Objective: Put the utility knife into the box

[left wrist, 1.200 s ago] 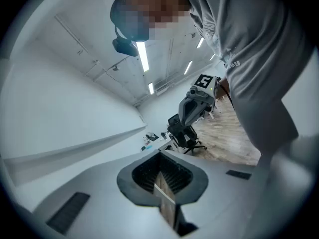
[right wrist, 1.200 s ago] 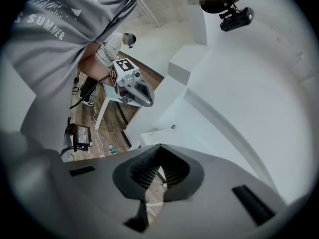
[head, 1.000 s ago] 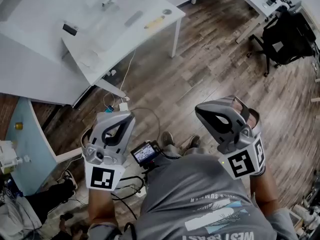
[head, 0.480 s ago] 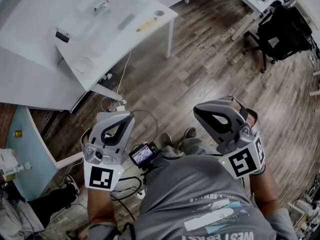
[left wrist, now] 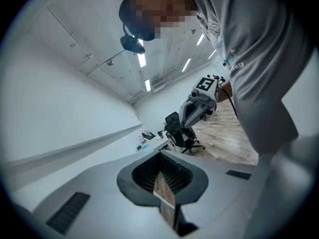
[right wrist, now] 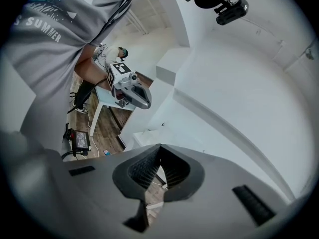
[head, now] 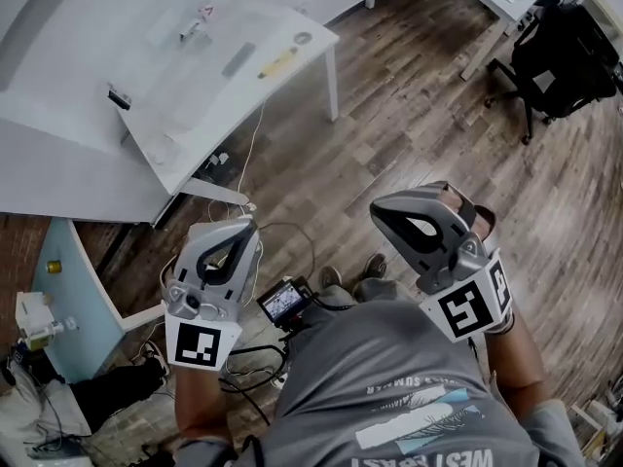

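Over wood floor [head: 409, 134], left gripper [head: 243, 225], right gripper [head: 376, 208] closed, white table [head: 195, 105] ahead

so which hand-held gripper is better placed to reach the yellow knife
Left, narrowly: the left hand-held gripper is on the white table's side, aimed toward the yellow knife; the right hand-held gripper stands further over. Both shut, empty.

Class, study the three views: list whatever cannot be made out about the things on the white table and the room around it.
- The small things on the white table, head view: too small and far away to name. The yellow one may be the utility knife, but that is unsure.
- The box, head view: none can be picked out on the table at this size.
- The black chair, head view: cut off by the right edge.
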Motion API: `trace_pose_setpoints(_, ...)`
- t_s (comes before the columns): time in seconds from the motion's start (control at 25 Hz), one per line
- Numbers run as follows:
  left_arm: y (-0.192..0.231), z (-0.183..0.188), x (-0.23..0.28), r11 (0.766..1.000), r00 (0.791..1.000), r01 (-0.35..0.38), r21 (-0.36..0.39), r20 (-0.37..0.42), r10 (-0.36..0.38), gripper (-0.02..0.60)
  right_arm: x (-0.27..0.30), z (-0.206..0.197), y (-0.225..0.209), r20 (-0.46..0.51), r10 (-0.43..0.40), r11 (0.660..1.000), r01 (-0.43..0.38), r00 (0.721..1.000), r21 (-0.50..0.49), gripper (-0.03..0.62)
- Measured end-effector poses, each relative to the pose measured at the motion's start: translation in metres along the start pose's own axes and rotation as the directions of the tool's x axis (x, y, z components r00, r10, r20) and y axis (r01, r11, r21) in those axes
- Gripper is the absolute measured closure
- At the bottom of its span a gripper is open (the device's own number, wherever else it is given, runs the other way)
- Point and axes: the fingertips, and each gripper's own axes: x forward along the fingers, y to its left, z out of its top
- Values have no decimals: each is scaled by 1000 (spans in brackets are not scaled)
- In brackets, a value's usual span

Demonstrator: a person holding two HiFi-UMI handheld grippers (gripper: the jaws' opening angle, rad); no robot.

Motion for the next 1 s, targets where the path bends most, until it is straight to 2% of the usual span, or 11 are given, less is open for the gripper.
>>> trace_pose_setpoints(0.2, -3, 11, 27, 1000, 1000, -3, 24, -30, 3, 571, -9, -21, -24, 23, -15, 1000, 15, 1000, 3, 583)
trace_pose_setpoints(0.44, 13, 9, 49, 1000, 1000, 12, 27, -21, -11, 571, 1, -35, -46, 21, -31, 999, 30, 999, 24, 583)
trace_pose_setpoints(0.64, 42, -18, 71, 999, 999, 30, 29, 10, -31, 571, 33, -48, -66, -19, -45, 999, 46, 999, 27, 583)
trace_pose_setpoints(0.8, 78, -27, 96, 1000, 997, 15, 16, 81, -16, 571, 48, -55, -91, -56, -72, 997, 73, 996, 5, 583)
trace_pose_setpoints(1.0, 97, -38, 126, 999, 995, 39, 2, 96, -39, 571, 60, -67, -115, -90, -83, 996, 86, 992, 21, 583)
